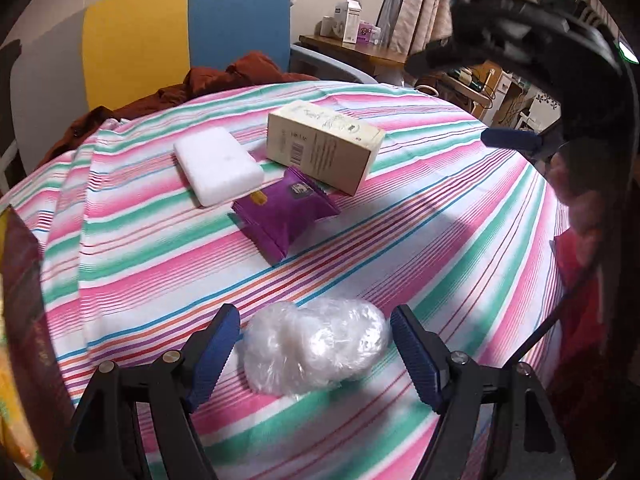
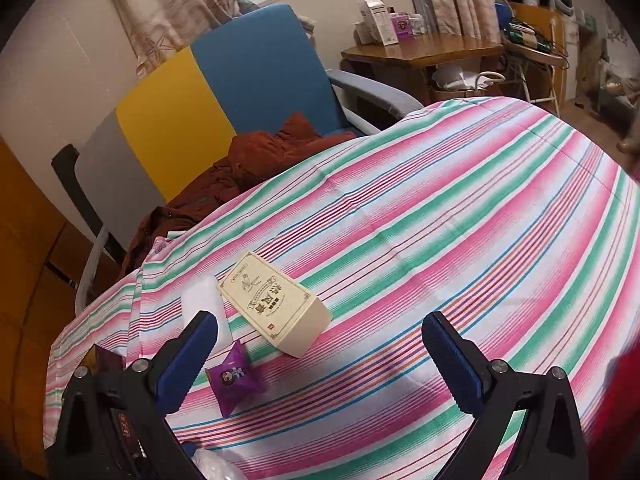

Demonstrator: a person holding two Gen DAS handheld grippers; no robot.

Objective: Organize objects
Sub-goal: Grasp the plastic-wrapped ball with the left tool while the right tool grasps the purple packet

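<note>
- Clear plastic bundle [image 1: 316, 344] — crumpled, translucent, lying on the striped cloth [image 1: 400, 240] at the bottom centre of the left wrist view; a sliver of it shows at the bottom edge of the right wrist view [image 2: 212, 466].
- Left gripper [image 1: 316, 354]: fingers spread wide, one blue pad on each side of the bundle. The left pad [image 1: 212, 356] is at the bundle's edge, contact not certain; the right pad stands slightly apart from it.
- Purple snack packet [image 1: 286, 210] at the centre of the left wrist view, flat on the cloth, above the bundle in the frame and apart from it.
- White foam block [image 1: 218, 170] up and left of the packet, its lower corner just beside the packet.
- Cream carton [image 1: 324, 146] up and right of the packet, lying on its side; barcode on the end face. Its lower edge is just beside the packet.
- Right gripper [image 2: 320, 364]: fingers spread wide, nothing between them — it hangs over the cloth. It appears in the upper right of the left wrist view as a dark frame with one blue pad.
- Right wrist view: carton [image 2: 276, 304] at lower centre, packet [image 2: 236, 378] beside the left finger, foam block [image 2: 202, 294] partly behind that finger.
- Counter covered by the cloth; blue and yellow chair [image 1: 184, 32] with rust-coloured fabric [image 1: 224, 80] behind it, upper left.
</note>
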